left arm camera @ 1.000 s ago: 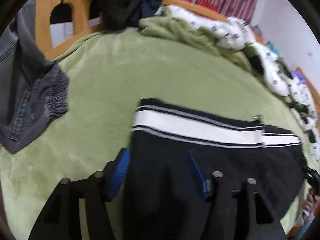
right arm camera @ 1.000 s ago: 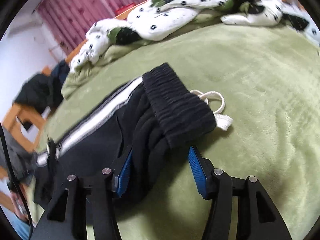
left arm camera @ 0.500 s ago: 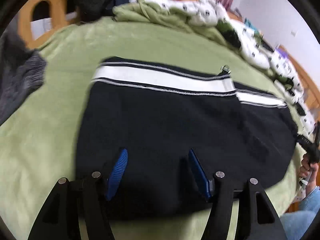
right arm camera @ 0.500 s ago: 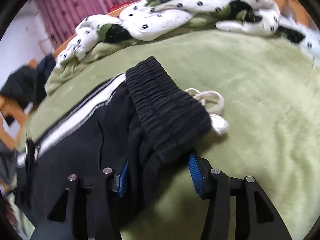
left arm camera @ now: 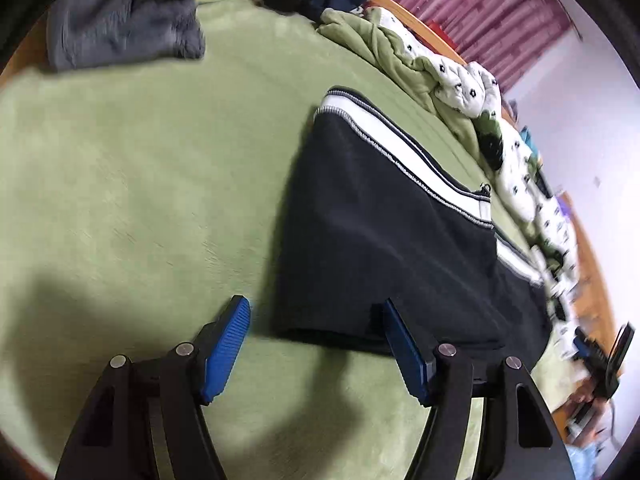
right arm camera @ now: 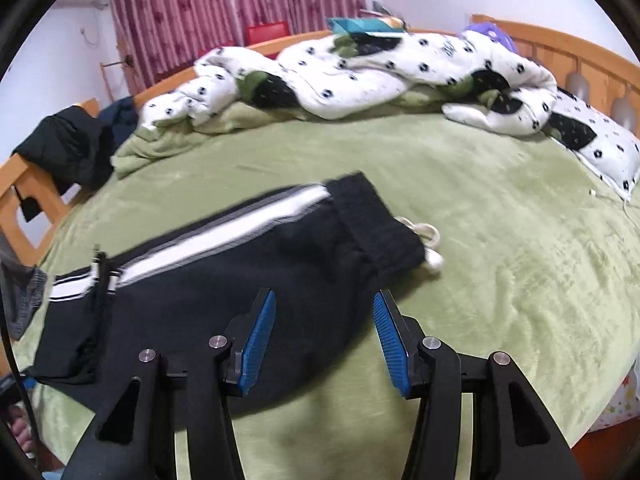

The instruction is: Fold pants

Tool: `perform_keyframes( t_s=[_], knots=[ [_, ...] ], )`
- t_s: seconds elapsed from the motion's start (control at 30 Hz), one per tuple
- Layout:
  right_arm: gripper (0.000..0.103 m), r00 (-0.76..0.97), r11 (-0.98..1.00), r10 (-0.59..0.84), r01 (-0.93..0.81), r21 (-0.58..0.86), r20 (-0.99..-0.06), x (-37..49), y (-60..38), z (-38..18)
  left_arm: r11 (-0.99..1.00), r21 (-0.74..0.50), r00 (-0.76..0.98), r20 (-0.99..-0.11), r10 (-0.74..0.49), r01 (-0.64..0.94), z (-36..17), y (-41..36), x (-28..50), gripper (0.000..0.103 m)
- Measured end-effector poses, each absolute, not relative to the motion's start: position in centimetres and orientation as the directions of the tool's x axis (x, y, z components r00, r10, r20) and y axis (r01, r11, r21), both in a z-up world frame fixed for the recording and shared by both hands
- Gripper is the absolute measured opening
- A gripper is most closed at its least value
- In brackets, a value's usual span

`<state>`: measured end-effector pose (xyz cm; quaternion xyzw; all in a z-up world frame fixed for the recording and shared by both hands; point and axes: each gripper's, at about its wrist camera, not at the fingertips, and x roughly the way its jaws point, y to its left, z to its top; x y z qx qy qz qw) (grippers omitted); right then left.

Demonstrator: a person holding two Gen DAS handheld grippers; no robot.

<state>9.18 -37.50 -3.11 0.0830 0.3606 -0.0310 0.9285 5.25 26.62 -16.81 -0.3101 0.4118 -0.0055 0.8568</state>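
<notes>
Hovering w/ both tools off the cloth: my left hand-held gripper (left arm camera: 316,312) has jaws apart, empty, at the hem end. Right hand-held gripper (right arm camera: 324,300) also spread, holding nothing. Black pants (right arm camera: 224,280) lie flat on the green bed (right arm camera: 500,208), white stripe up.

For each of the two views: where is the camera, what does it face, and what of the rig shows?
Left wrist: on the left gripper, facing the pants leg end on the bed; its open blue pads show.
Right wrist: on the right gripper, facing the waistband and quilt; open pads show.
Shared: pants, bed, quilt.
</notes>
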Motion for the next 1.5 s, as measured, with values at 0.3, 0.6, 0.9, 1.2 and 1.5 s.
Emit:
perform_keyframes(
  t_s=[0.3, 0.6, 0.9, 1.2, 1.5],
  knots=[
    [0.050, 0.736, 0.979, 0.061, 0.088, 0.185, -0.674, 8.8, -32.8, 2.2, 0.777, -0.533, 0.637, -0.736, -0.231, -0.334, -16.1, 24.9, 6.4, 0.034],
    [0.050, 0.784, 0.985, 0.079, 0.034, 0.170, -0.615, 7.2, -33.3, 2.9, 0.880, -0.410, 0.705, -0.697, -0.132, -0.241, -6.8, 20.1, 7.2, 0.015],
    [0.050, 0.793, 0.945, 0.055, 0.155, 0.287, -0.607, 6.5, -42.9, -3.3, 0.993, -0.114, 0.724, -0.686, -0.073, -0.008, 2.6, 2.3, 12.3, 0.014],
    [0.050, 0.794, 0.912, -0.005, 0.253, 0.322, -0.608, 3.1, -48.8, -4.8, 0.987, -0.088, 0.657, -0.737, -0.156, 0.135, -4.8, -15.2, 15.0, 0.013],
    [0.050, 0.787, 0.937, 0.010, 0.209, 0.282, -0.617, 3.3, -46.6, -5.2, 0.962, -0.093, 0.586, -0.777, -0.231, 0.257, -11.2, -19.5, 11.5, 0.017]
  ],
)
